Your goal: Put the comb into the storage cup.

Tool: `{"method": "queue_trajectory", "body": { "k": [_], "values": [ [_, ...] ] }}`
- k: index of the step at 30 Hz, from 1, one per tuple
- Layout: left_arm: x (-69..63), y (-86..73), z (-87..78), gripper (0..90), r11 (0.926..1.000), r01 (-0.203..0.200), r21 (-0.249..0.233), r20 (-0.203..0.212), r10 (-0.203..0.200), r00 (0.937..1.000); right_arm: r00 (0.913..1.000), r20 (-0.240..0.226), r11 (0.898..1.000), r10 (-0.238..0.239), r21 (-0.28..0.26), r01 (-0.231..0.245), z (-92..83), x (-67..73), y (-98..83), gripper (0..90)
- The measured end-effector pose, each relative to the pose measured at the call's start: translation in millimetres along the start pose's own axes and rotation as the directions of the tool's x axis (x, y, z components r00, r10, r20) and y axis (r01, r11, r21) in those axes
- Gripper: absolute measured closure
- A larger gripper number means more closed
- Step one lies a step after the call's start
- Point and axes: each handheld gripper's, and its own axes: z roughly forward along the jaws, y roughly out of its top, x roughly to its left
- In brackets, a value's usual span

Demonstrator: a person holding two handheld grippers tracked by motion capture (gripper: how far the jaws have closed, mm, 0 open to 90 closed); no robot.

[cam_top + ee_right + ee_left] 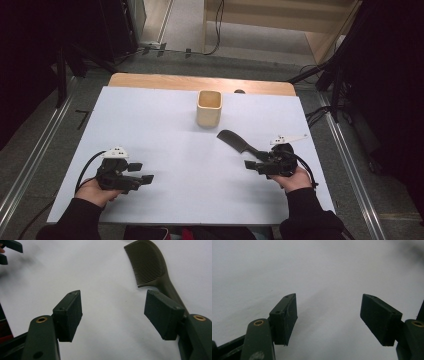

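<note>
A dark comb lies flat on the white table top, right of centre, its handle pointing toward my right gripper. That gripper hovers at the handle end, held in a hand, jaws apart. In the right gripper view the comb lies ahead and to the right; its handle runs behind the right jaw, and nothing sits between the pads of my right gripper. My left gripper rests near the front left, open, with bare table between its jaws.
A pale wooden square cup stands upright at the back centre of the table, beyond the comb. The table's wooden back edge shows behind it. The left gripper's jaws appear far off at the top left of the right gripper view.
</note>
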Motion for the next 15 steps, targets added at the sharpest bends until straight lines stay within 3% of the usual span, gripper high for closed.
{"method": "queue_trajectory", "body": {
  "k": [15],
  "values": [
    [-1.0, 0.8, -1.9, 30.4, 0.9999, 0.006, -0.015, 0.01, -0.006, 0.9999, 0.9992, -0.003, 0.999, -0.039, -0.021, 0.039, -4.2, 15.2, -18.2, 26.2]
  ]
}}
